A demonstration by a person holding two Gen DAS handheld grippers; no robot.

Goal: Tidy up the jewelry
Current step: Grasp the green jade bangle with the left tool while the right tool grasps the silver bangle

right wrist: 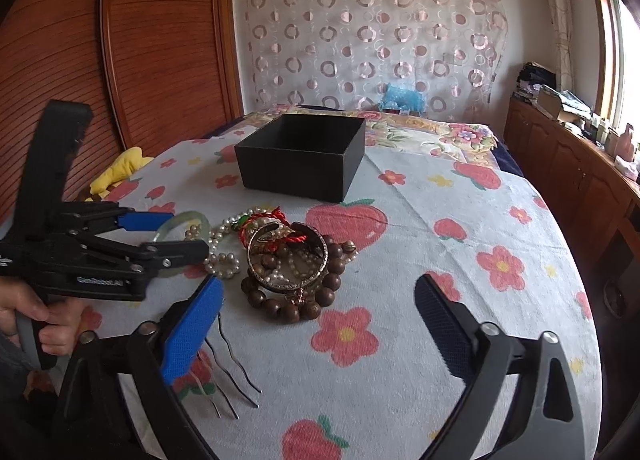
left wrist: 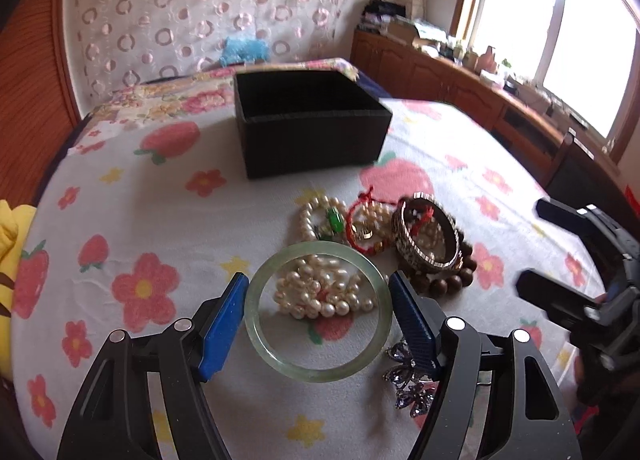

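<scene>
Early stage. Black box [left wrist: 308, 120] at 12 o'clock apparently empty; jewelry pile [left wrist: 384, 236] unsorted on bed [left wrist: 160, 220]. Left gripper [left wrist: 318, 312] fingers spread around jade bangle [left wrist: 318, 310], not visibly pinching. Right gripper [right wrist: 320, 324] fingers spread, holding nothing.

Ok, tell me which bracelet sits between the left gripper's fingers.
The pale green jade bangle, lying flat around loose pearls. The patterned metal bangle and wooden bead bracelet lie farther off.
</scene>
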